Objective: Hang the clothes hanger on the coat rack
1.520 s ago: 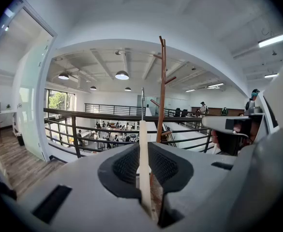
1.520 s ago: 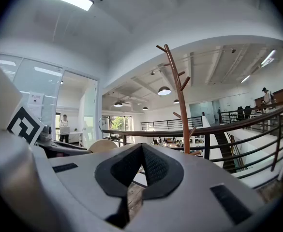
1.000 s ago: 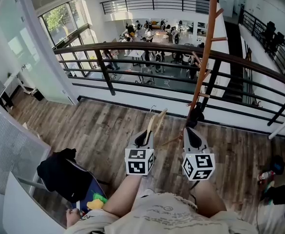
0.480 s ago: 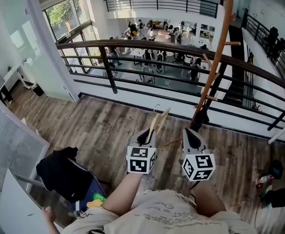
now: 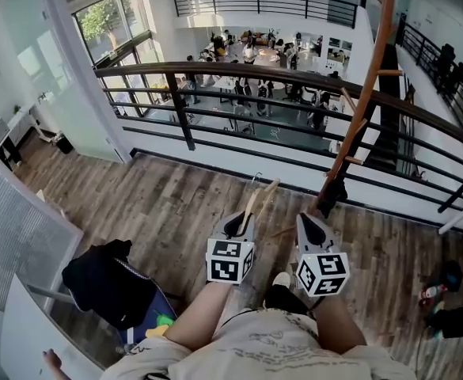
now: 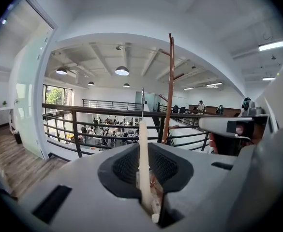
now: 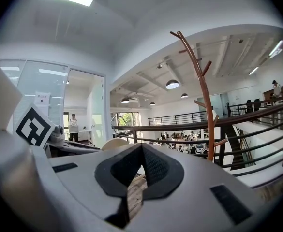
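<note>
The left gripper (image 5: 241, 218) is clamped on the wooden hanger (image 5: 256, 199). The hanger stands up between its jaws with its wire hook on top, to the left of the rack (image 5: 363, 101) and not touching it. The right gripper (image 5: 305, 224) is closed on nothing, near the rack's foot. The rack stands beside the railing (image 5: 215, 71).

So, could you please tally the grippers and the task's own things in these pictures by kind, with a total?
grippers: 2, the left gripper and the right gripper
clothes hanger: 1, held in the left gripper
coat rack: 1
total: 4
</note>
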`<state>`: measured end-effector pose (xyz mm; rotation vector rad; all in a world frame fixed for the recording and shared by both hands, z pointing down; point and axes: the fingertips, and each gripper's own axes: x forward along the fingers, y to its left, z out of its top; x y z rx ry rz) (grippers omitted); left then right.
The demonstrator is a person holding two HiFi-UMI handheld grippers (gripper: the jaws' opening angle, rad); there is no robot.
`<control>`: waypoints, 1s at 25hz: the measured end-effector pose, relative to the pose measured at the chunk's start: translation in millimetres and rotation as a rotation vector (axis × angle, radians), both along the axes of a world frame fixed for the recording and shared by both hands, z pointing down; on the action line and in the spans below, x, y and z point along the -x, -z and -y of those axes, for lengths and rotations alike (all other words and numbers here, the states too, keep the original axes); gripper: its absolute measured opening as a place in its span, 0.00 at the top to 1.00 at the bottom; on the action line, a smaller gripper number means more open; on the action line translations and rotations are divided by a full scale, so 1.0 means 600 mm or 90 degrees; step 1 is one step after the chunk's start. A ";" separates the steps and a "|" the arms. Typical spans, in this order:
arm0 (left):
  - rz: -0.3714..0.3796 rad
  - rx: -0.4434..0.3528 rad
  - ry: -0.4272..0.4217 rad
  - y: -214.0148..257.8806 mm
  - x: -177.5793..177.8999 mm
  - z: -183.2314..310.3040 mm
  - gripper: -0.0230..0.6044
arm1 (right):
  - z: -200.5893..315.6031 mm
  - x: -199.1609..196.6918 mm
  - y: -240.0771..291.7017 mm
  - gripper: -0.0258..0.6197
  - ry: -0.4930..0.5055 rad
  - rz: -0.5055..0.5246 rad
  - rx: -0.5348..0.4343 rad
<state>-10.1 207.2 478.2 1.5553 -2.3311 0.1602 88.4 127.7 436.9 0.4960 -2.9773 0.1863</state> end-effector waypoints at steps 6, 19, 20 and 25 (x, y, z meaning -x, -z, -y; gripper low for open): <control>0.003 -0.005 0.009 -0.003 0.031 -0.004 0.88 | -0.004 0.038 -0.007 0.96 0.018 0.003 -0.006; -0.008 -0.008 -0.004 -0.013 0.083 0.034 0.88 | 0.033 0.090 -0.012 0.96 0.006 0.003 0.011; -0.008 -0.009 -0.005 -0.012 0.087 0.038 0.88 | 0.039 0.094 -0.012 0.96 0.004 0.003 0.011; -0.011 -0.011 -0.001 -0.019 0.119 0.063 0.88 | 0.062 0.125 -0.014 0.96 0.006 0.002 0.004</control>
